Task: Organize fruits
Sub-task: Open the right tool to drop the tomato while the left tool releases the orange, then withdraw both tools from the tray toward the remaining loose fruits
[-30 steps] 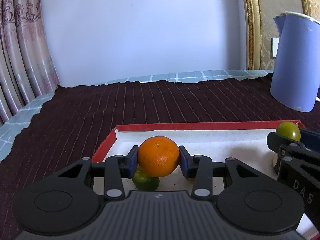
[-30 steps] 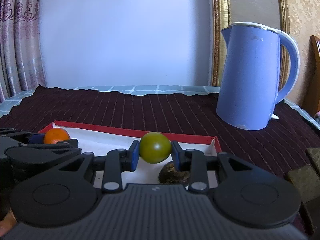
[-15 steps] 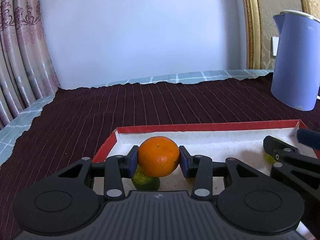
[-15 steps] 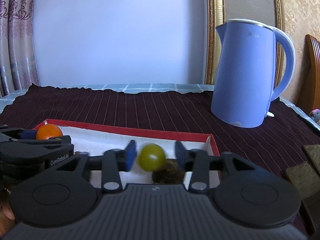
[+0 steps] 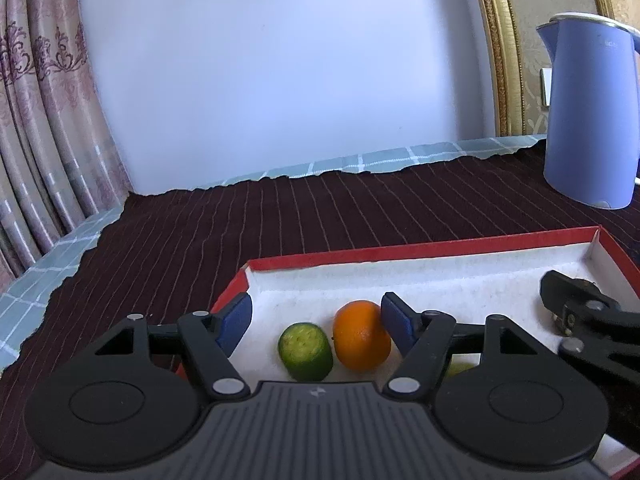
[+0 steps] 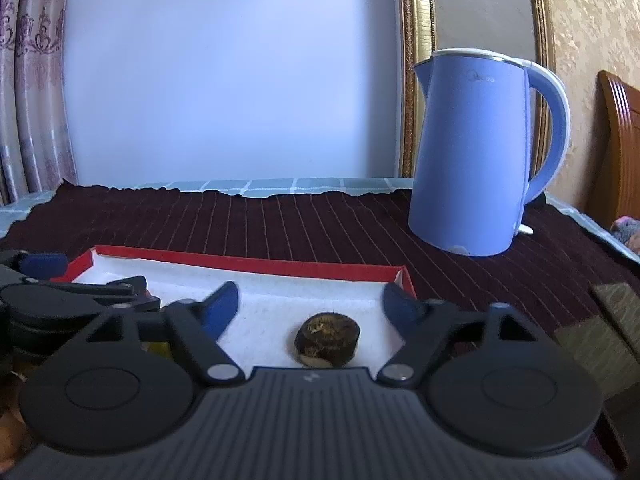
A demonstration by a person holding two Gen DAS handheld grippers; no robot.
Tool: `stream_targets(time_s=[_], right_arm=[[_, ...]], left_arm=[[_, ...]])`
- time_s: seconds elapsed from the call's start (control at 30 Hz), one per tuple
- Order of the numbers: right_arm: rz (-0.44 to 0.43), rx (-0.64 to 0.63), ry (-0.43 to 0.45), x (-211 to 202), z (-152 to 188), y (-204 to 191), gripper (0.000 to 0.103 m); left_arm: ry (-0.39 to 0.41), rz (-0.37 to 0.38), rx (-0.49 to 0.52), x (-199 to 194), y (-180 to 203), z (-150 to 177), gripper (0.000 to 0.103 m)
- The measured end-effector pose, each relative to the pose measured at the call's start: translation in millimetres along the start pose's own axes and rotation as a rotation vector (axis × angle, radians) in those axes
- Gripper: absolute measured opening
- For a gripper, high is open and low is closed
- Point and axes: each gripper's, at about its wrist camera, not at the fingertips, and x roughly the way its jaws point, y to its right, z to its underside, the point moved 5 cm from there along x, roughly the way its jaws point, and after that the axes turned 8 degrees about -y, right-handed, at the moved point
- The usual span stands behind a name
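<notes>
A red-rimmed tray (image 5: 420,250) with a white lining lies on the dark cloth. In the left wrist view an orange (image 5: 362,341) and a green fruit (image 5: 306,351) lie side by side in its near left part. My left gripper (image 5: 316,322) is open above them, the orange close to its right pad. In the right wrist view a dark brown fruit (image 6: 327,338) lies in the tray (image 6: 248,265) between the pads of my open right gripper (image 6: 310,306). A yellow-green fruit (image 6: 158,349) is mostly hidden behind the left finger.
A blue electric kettle (image 6: 478,152) stands on the cloth behind the tray's right end; it also shows in the left wrist view (image 5: 592,112). A gold frame and curtains line the back wall. A wooden chair (image 6: 620,140) is at the far right.
My left gripper opened and let the orange down beside the green fruit. My right gripper opened wide; its yellow-green fruit, dropped earlier, is now mostly hidden, the brown fruit showing between the pads.
</notes>
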Motion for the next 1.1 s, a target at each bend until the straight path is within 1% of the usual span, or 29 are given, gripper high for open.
stream_targets(time_s=[0.07,0.13,0.23,0.33,0.37,0.43,0.5,0.57,0.63,0.7,0.77,0.9,0.97,1.07,1.1], right_arm=[[-0.001,0.012,0.009,-6,2,2,0.097],[-0.008,0.024,0.016,-12,6,4,0.103],[-0.026,0.048,-0.008,-20,16,7,0.103],[-0.058,0.089,-0.009,-36,26,13,0.103],[-0.066,0.093,-0.005,-42,28,15,0.103],[-0.067,0.078,-0.006,-55,35,17,0.103],[-0.058,0.027,-0.016,-69,43,15,0.103],[-0.044,-0.017,0.009,-83,51,12,0.103],[-0.048,-0.042,0.012,-92,60,9,0.103],[-0.076,-0.064,-0.001,-96,66,6,0.103],[-0.08,-0.097,-0.024,-97,73,3,0.103],[-0.031,-0.141,-0.052,-97,84,-2,0.103],[-0.035,-0.134,-0.053,-97,85,-2,0.103],[-0.028,-0.097,-0.055,-96,84,5,0.103],[-0.035,-0.079,-0.06,-95,85,9,0.103]], left_arm=[[-0.013,-0.001,-0.01,-4,-5,1,0.071],[-0.03,0.02,-0.017,-8,-10,2,0.071],[-0.045,0.028,-0.023,-19,-21,2,0.071],[-0.006,0.015,-0.026,-41,-40,2,0.071],[0.007,0.005,-0.022,-50,-48,5,0.075],[0.029,-0.005,-0.016,-66,-60,13,0.081],[0.057,-0.001,-0.013,-80,-70,25,0.081],[0.081,0.017,-0.025,-90,-80,40,0.081],[0.077,0.049,-0.037,-95,-86,58,0.081],[0.065,0.078,-0.046,-95,-89,73,0.081],[0.048,0.094,-0.052,-93,-91,87,0.081],[0.005,0.125,-0.052,-86,-89,108,0.081],[0.002,0.127,-0.033,-86,-83,108,0.081],[0.02,0.16,0.015,-93,-70,96,0.081],[0.026,0.15,0.025,-96,-64,90,0.081]])
